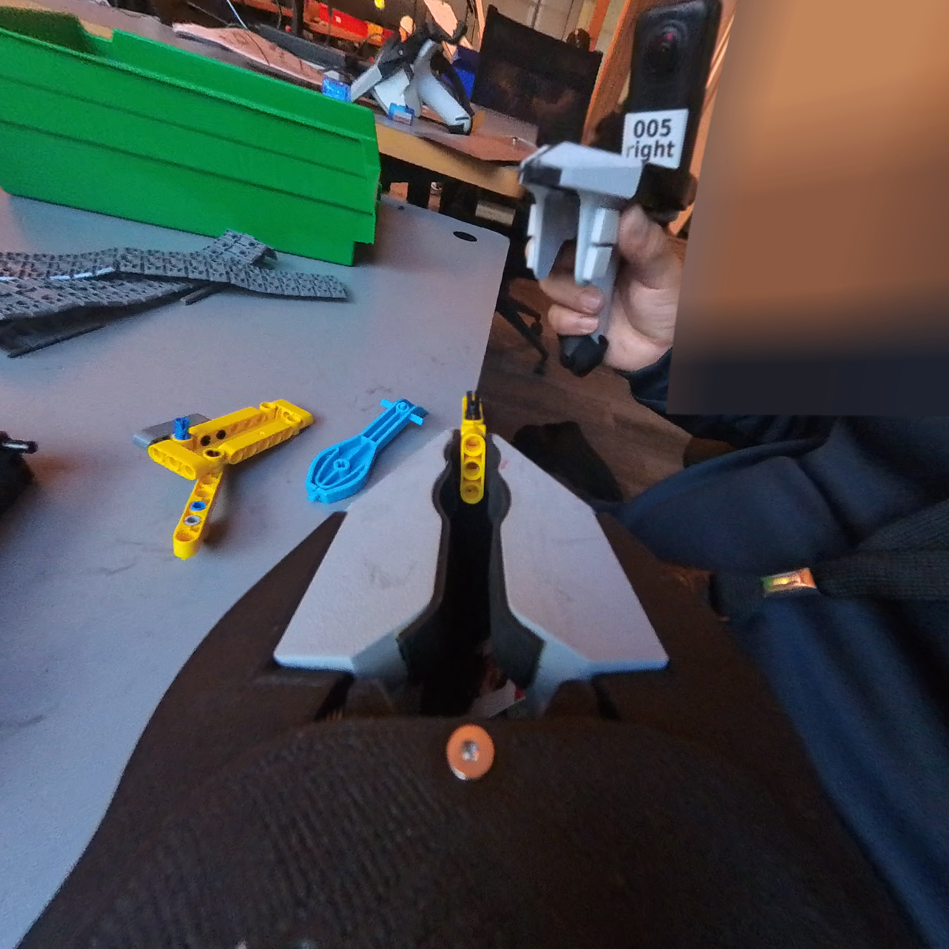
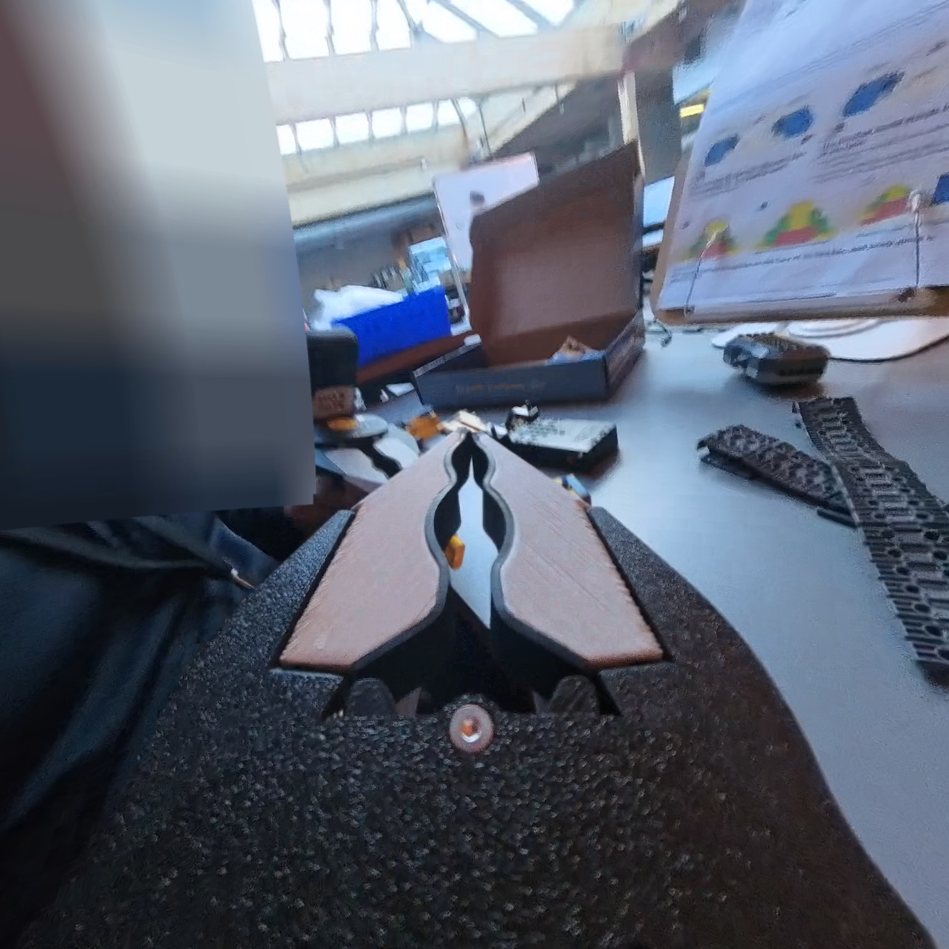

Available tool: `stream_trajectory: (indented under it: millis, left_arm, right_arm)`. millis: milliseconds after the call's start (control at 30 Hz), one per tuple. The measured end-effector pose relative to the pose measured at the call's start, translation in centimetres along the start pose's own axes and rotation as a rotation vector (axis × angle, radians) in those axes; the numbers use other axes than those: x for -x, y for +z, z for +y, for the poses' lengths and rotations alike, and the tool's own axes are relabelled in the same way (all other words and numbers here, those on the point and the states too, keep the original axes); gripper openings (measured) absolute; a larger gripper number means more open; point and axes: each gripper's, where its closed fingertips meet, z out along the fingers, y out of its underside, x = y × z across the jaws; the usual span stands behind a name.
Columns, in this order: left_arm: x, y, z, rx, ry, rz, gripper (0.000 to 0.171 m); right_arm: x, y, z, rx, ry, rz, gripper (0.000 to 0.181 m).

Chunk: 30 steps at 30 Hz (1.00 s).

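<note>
Left wrist view: the left gripper pinches a short yellow beam above the grey worktop, near a blue tool and a yellow assembly. The right gripper has its tips pressed together, holding nothing.
</note>
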Motion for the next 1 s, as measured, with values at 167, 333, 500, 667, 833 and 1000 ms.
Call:
stream_trajectory:
  millis: [167, 333, 500, 667, 833, 1000]
  left_arm:
    - [0.0, 0.5, 0.7, 0.003, -0.095, 0.02, 0.006]
    - [1.2, 0.3, -0.1, -0.065, -0.369, 0.06, 0.005]
    - [1.2, 0.1, -0.3, -0.114, -0.607, 0.141, 0.006]
    - [0.7, 0.5, 0.3, -0.132, -0.744, 0.182, 0.006]
    - [0.3, 0.7, -0.1, -0.197, -0.864, 0.227, 0.006]
    - [0.0, 0.8, -0.3, -0.227, -0.909, 0.267, 0.006]
  right_arm:
    - [2.2, 1.8, 4.4, 0.148, -0.11, -0.041, 0.02]
    - [3.2, 4.0, 7.9, 0.369, -0.541, 0.076, 0.032]
    - [3.1, 5.7, 9.2, 0.463, -0.987, 0.189, 0.029]
    - [2.0, 6.5, 10.1, 0.546, -1.223, 0.277, 0.029]
    - [2.1, 6.5, 9.5, 0.516, -1.36, 0.324, 0.02]
    - [2.4, 6.0, 9.3, 0.483, -1.375, 0.336, 0.018]
